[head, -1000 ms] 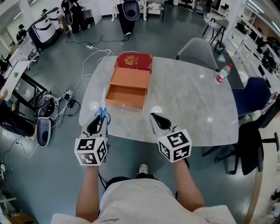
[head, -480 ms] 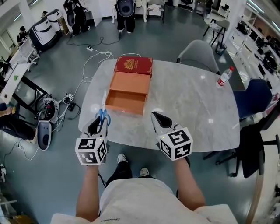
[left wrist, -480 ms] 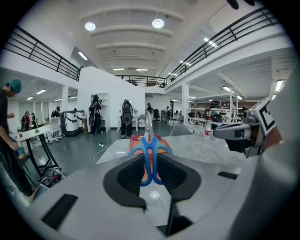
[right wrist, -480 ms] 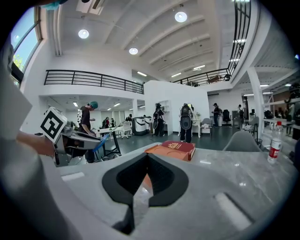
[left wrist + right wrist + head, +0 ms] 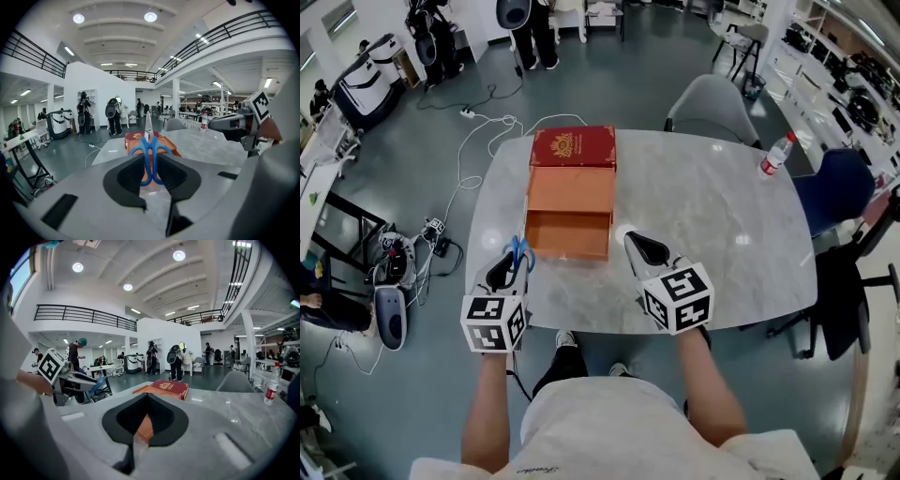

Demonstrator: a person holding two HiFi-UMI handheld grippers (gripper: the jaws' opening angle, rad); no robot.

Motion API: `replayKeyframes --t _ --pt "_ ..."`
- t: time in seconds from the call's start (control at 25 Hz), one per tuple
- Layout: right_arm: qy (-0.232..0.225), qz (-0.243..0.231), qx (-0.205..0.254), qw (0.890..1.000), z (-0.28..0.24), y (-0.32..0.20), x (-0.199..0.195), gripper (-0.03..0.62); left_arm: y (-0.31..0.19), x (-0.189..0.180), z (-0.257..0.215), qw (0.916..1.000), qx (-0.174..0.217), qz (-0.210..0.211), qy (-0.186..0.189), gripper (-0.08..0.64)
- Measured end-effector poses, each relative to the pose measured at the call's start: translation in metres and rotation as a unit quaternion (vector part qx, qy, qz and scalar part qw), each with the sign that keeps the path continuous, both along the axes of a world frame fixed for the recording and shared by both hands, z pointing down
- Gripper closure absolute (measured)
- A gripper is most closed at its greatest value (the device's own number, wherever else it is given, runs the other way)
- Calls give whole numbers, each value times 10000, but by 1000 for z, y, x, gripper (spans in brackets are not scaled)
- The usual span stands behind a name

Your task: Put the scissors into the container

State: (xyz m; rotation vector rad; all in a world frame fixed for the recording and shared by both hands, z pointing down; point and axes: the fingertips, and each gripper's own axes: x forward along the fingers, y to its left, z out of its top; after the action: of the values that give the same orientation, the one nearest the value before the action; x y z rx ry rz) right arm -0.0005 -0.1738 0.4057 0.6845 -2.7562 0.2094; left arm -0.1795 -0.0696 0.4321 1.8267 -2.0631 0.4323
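Scissors point(image 5: 519, 250), pinched by their blue handles in the left gripper point(image 5: 509, 268) above the table's point(image 5: 722, 234) near-left corner, should lower blades-first into the orange box point(image 5: 568, 251); the right gripper point(image 5: 639, 247) is closed, empty.

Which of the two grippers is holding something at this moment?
The left gripper: its jaws are closed on the handles of the blue-handled scissors. The right gripper has its jaws together with nothing between them.
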Motion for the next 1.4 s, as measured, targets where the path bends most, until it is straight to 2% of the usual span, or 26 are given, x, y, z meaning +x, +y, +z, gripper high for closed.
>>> replayKeyframes --t 0.36,0.6,0.96,1.4 --pt "152 595 -78 9981 7 -43 -34 588 -52 -31 28 9943 -353 991 -158 480" --pt "175 1009 -156 9946 11 -58 -51 588 -73 -42 43 9812 -613 1810 -279 480" --pt "165 1603 -250 9866 22 -70 -67 588 -88 -52 74 9426 -1131 3058 -724 480" --pt "250 2152 -291 9758 29 -66 -59 588 -104 -36 103 8798 -1620 4288 -1262 480"
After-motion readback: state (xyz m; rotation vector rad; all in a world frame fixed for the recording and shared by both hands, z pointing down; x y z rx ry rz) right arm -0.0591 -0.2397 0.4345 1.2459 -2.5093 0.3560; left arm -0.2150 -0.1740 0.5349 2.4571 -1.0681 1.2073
